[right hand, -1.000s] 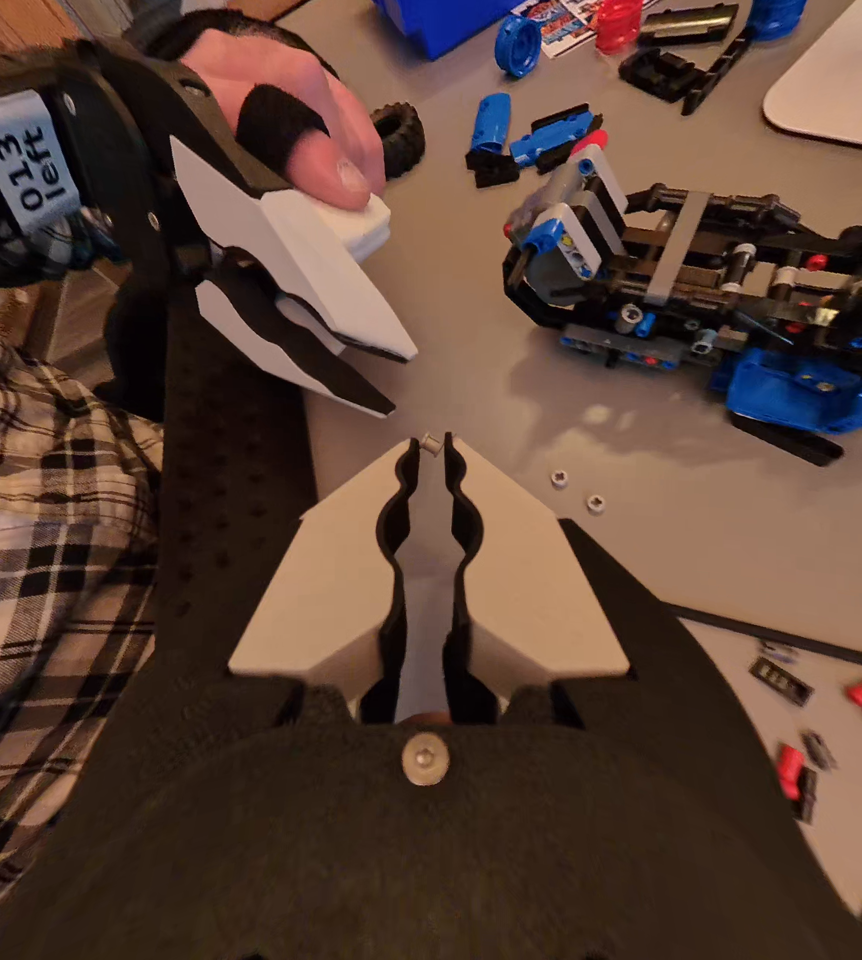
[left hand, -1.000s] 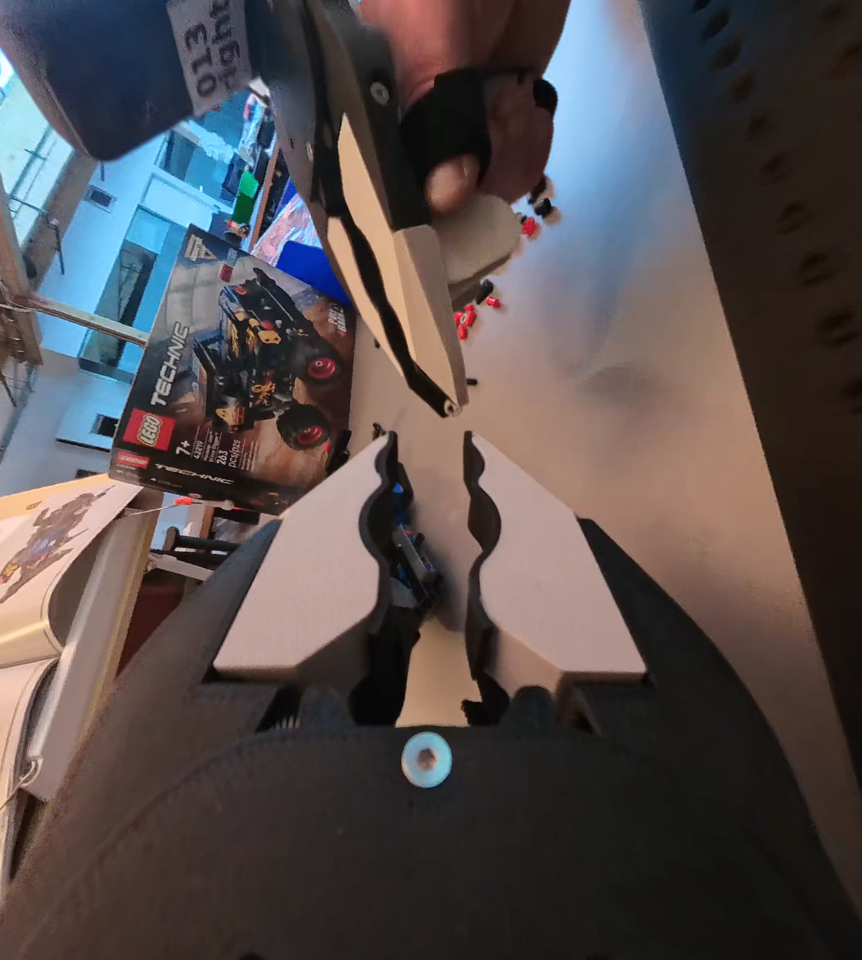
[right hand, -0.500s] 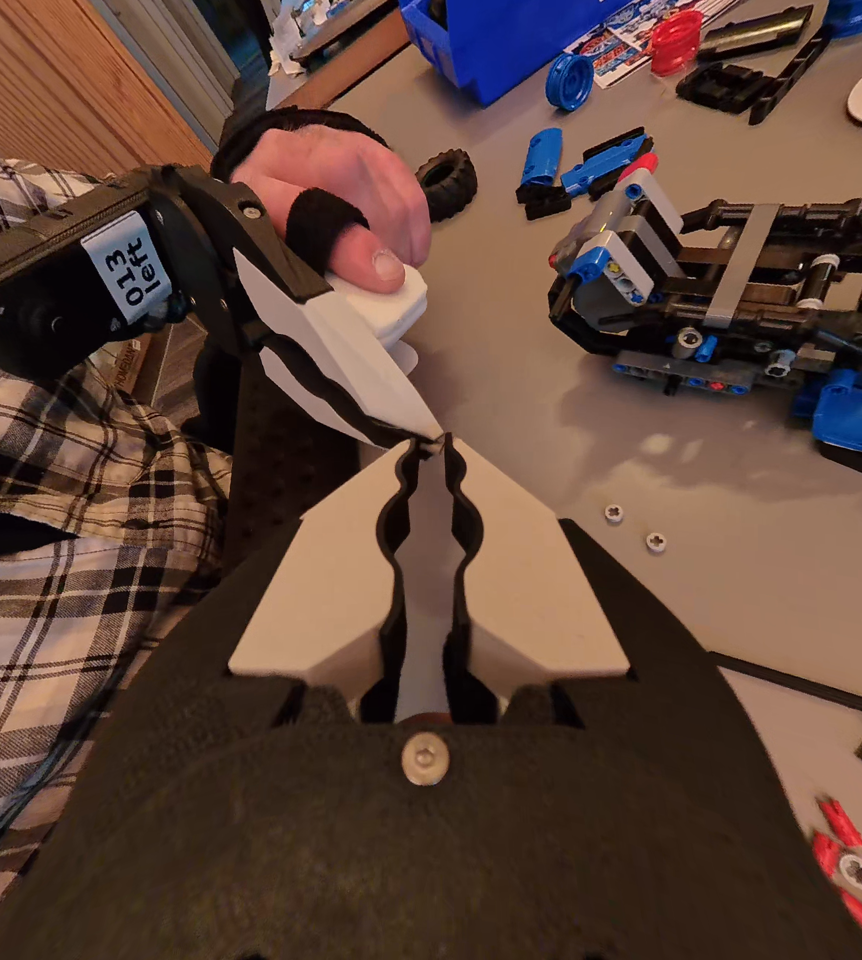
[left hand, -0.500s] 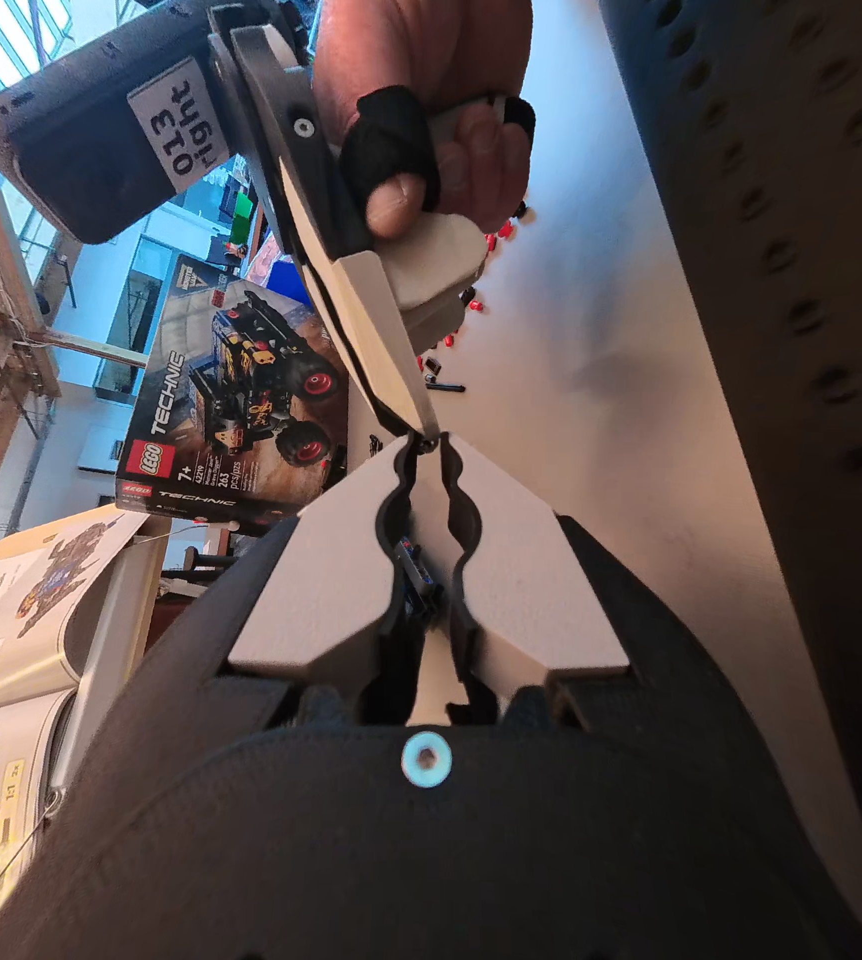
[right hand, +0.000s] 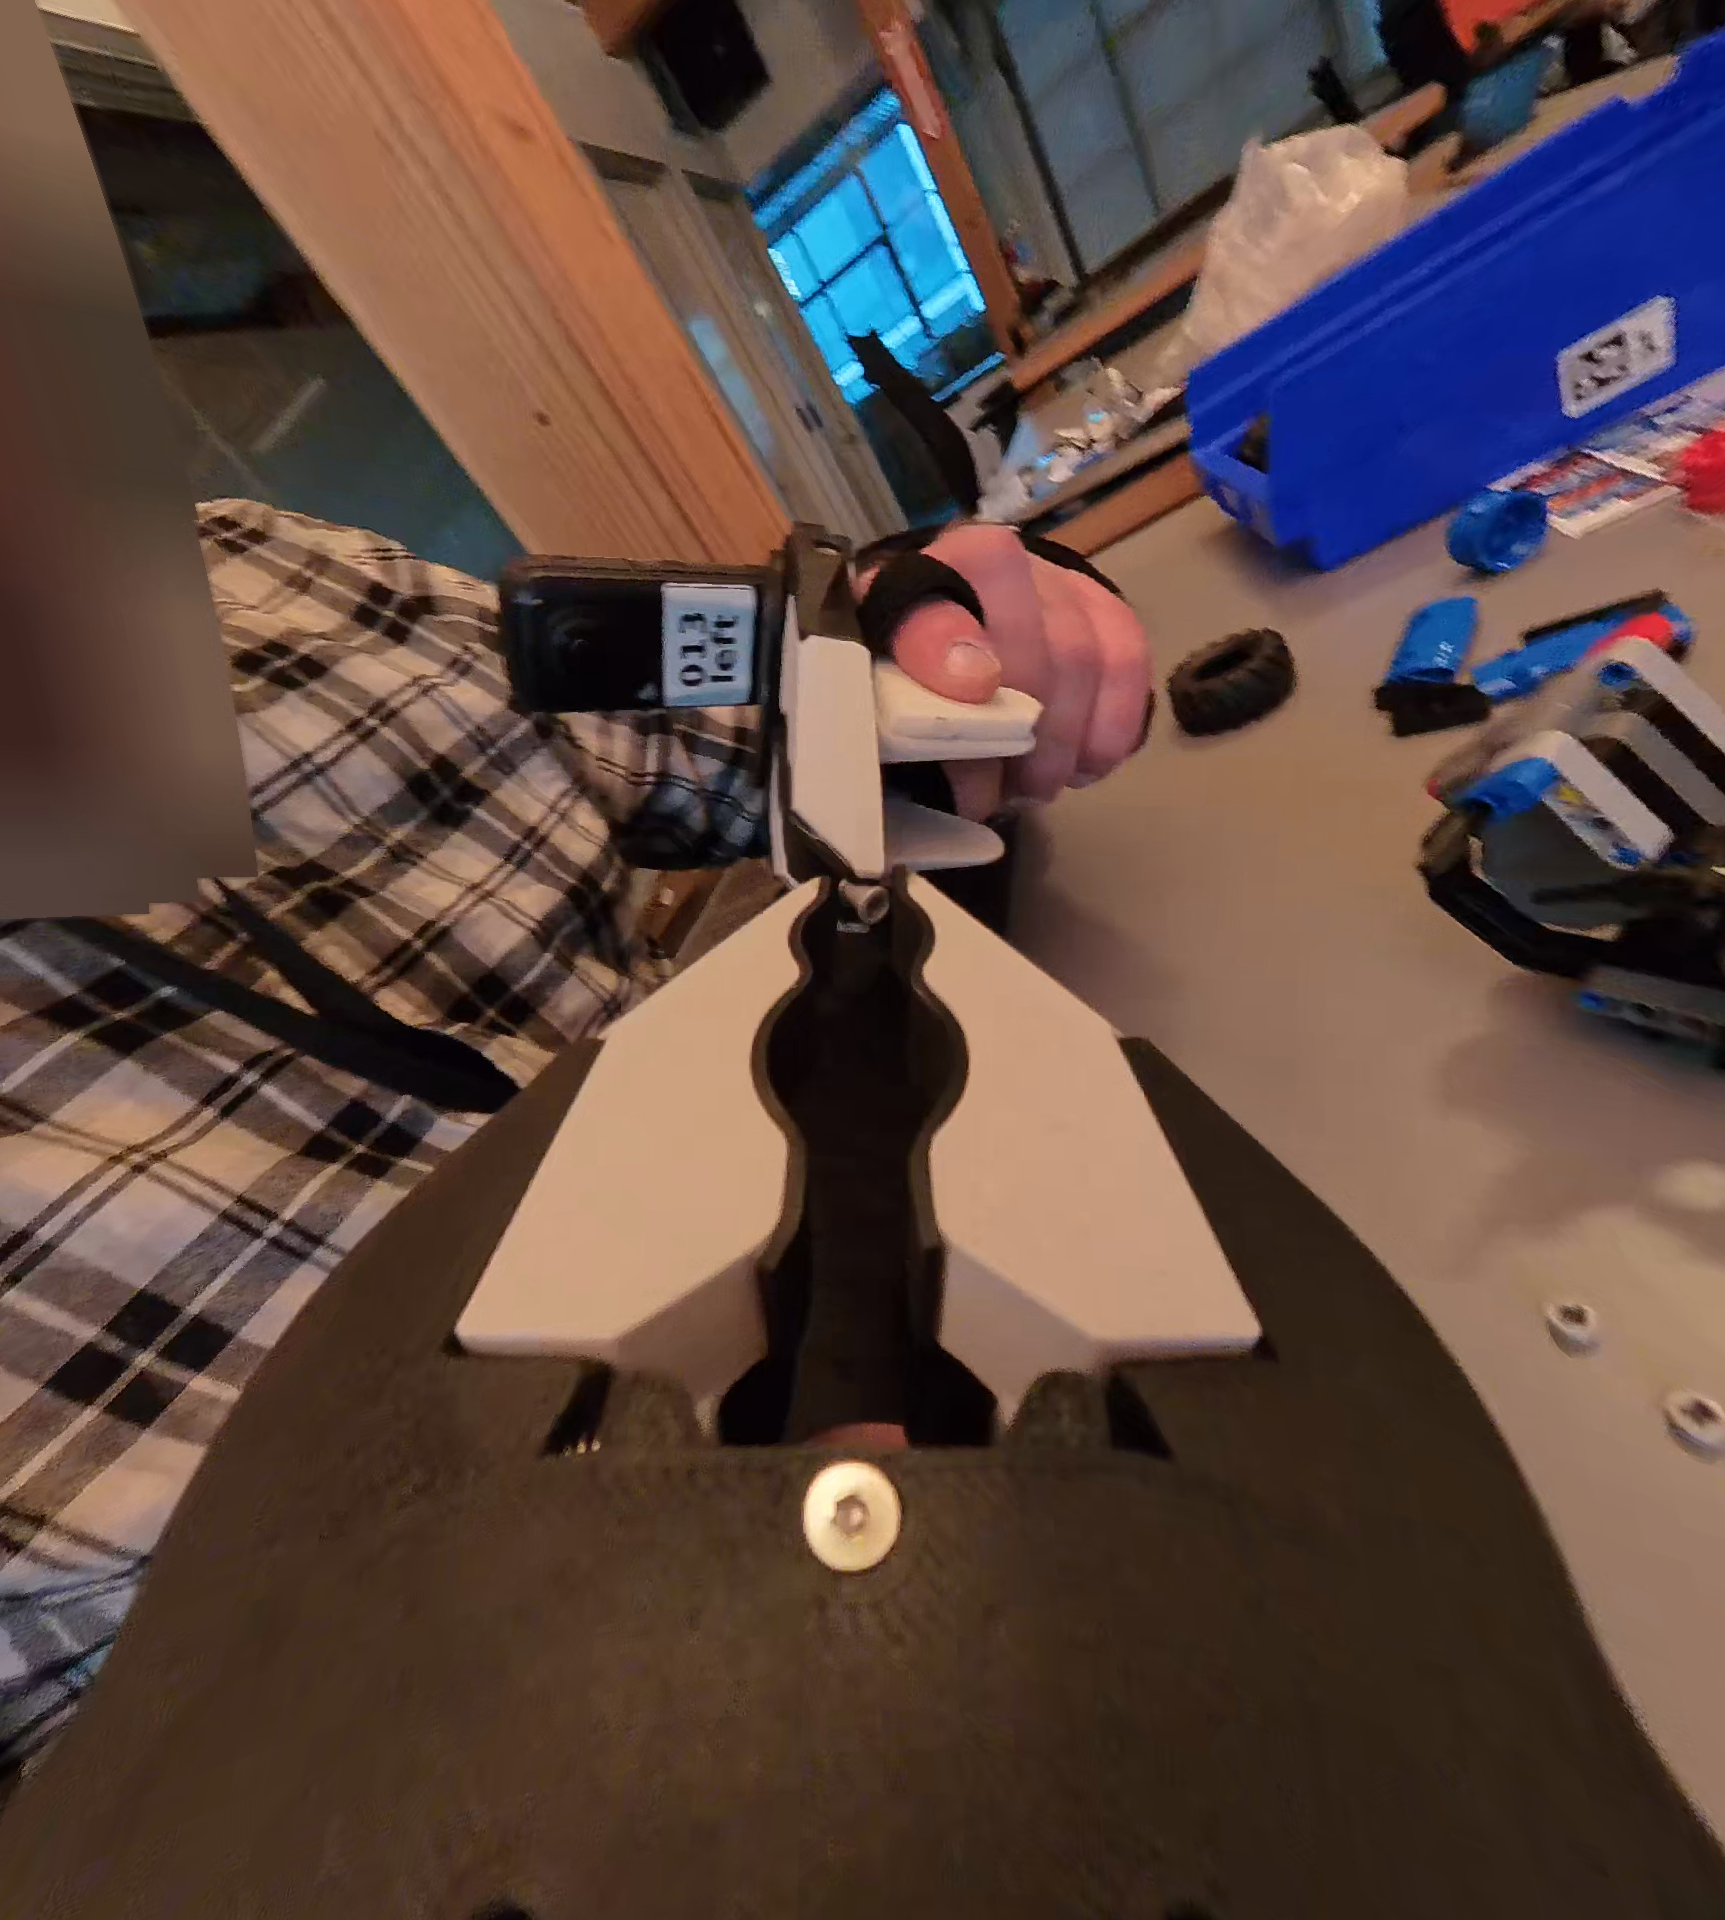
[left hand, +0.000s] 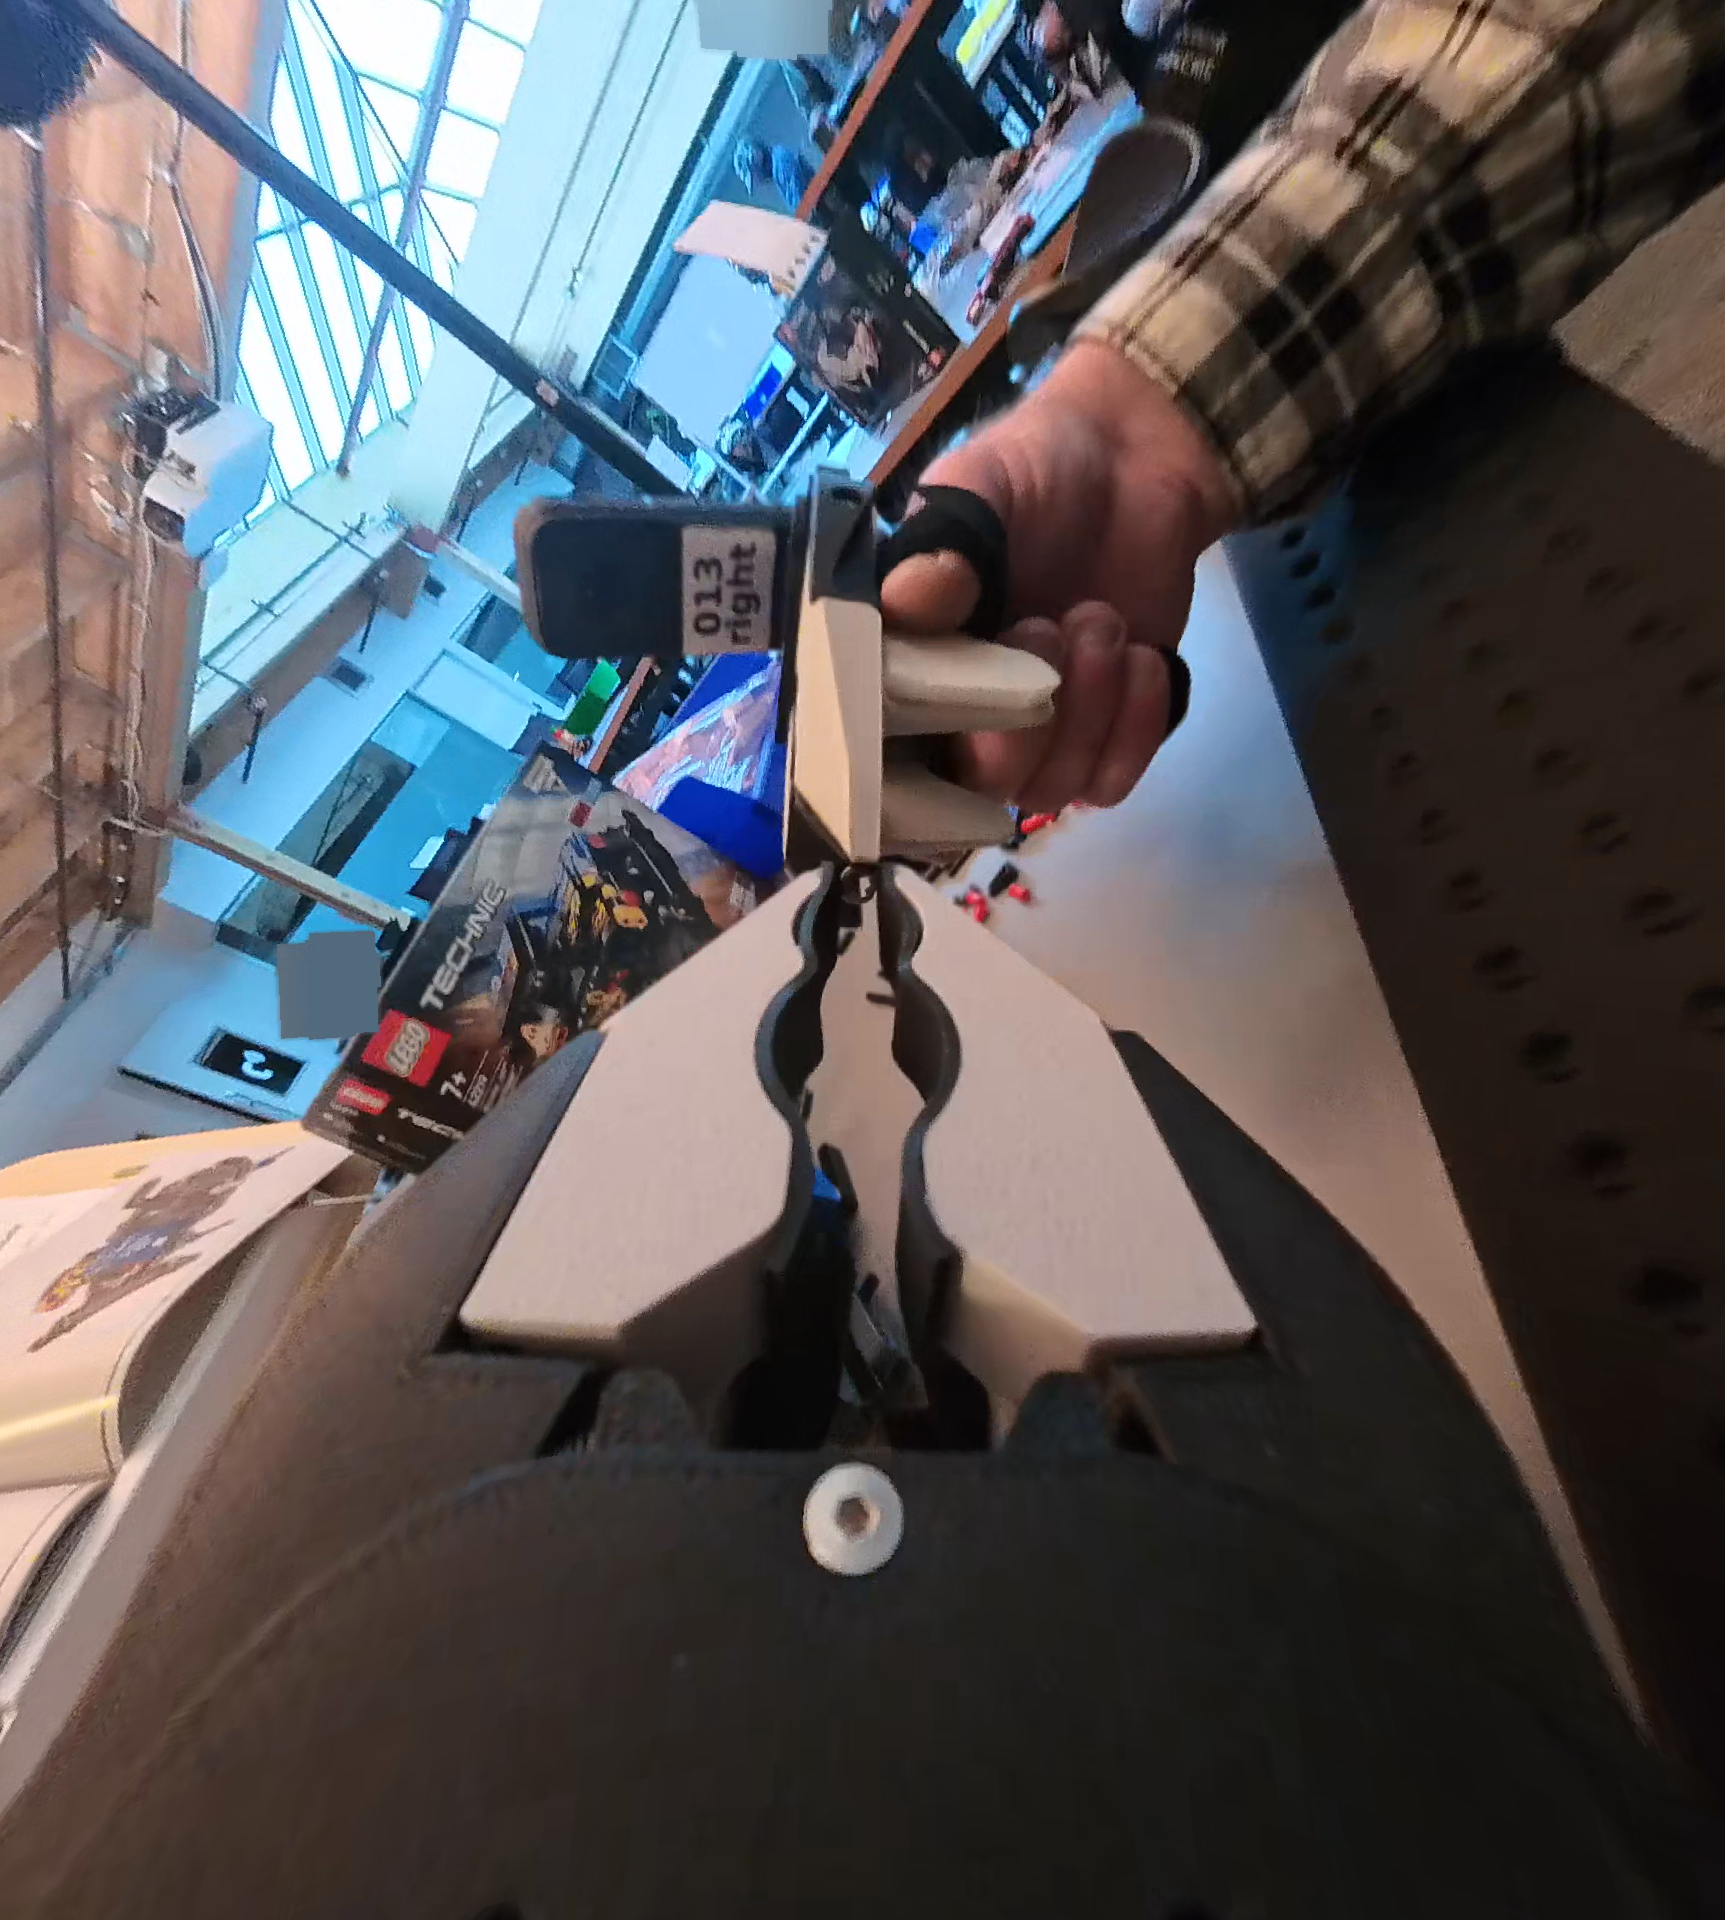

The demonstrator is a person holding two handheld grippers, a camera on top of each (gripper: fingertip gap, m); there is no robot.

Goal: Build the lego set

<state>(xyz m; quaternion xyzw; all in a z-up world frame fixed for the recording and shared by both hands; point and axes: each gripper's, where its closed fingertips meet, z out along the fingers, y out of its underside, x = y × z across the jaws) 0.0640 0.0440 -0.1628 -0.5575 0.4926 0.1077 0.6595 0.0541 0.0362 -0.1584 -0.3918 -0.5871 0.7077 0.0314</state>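
- my left gripper [left hand: 856, 902] has its white fingers drawn nearly together at the tips, pinching a thin dark pin [left hand: 858, 891] there; the pin is too small to tell its exact shape
- my right gripper [right hand: 863, 902] is likewise narrowed on a small light-grey cylindrical bush [right hand: 866, 900] with a hollow end, held right at the fingertips
- the two grippers meet tip to tip above the grey table [right hand: 1357, 1091]; in the right wrist view the left gripper's white fingers [right hand: 832, 769] point down onto the bush; in the left wrist view the right gripper's white fingers [left hand: 837, 748] point down onto the pin
- a person's hand [right hand: 1034, 665] with black finger loops works the left gripper; a plaid sleeve [left hand: 1409, 239] leads to the hand on the right one
- the half-built lego vehicle [right hand: 1627, 873], black frame with blue, white and grey parts, lies on the table well to the right, apart from both grippers
- near it lie a small black rubber tyre [right hand: 1232, 681], blue and black loose pieces [right hand: 1429, 665], and two small grey bushes [right hand: 1632, 1371] on the near table
- a blue plastic bin [right hand: 1460, 353] stands at the far edge
- the printed set box [left hand: 546, 966] and an open instruction booklet [left hand: 58, 1288] show in the left wrist view; small red pins [left hand: 993, 894] lie scattered on the table beyond
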